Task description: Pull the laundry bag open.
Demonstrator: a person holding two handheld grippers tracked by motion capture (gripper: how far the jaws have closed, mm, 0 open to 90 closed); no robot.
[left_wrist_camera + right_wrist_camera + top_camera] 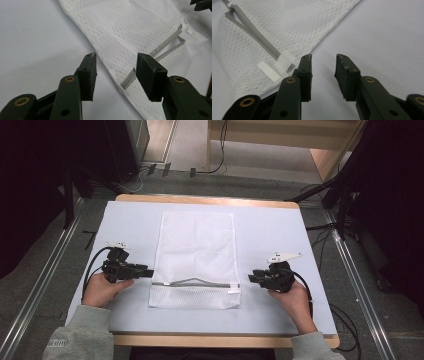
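The left hand-held gripper and right hand-held gripper gape empty beside the mesh bag; the high view shows the bag whole.

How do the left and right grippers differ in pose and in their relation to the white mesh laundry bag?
The left gripper has its jaws set wide, straddling the edge of the white mesh laundry bag near the grey zipper; the right gripper has a narrower gap, over bare table beside the bag's edge. In the high view the left gripper reaches the bag's left edge, while the right gripper sits slightly apart from the right edge. Both are open, holding nothing, level with the zipper line.
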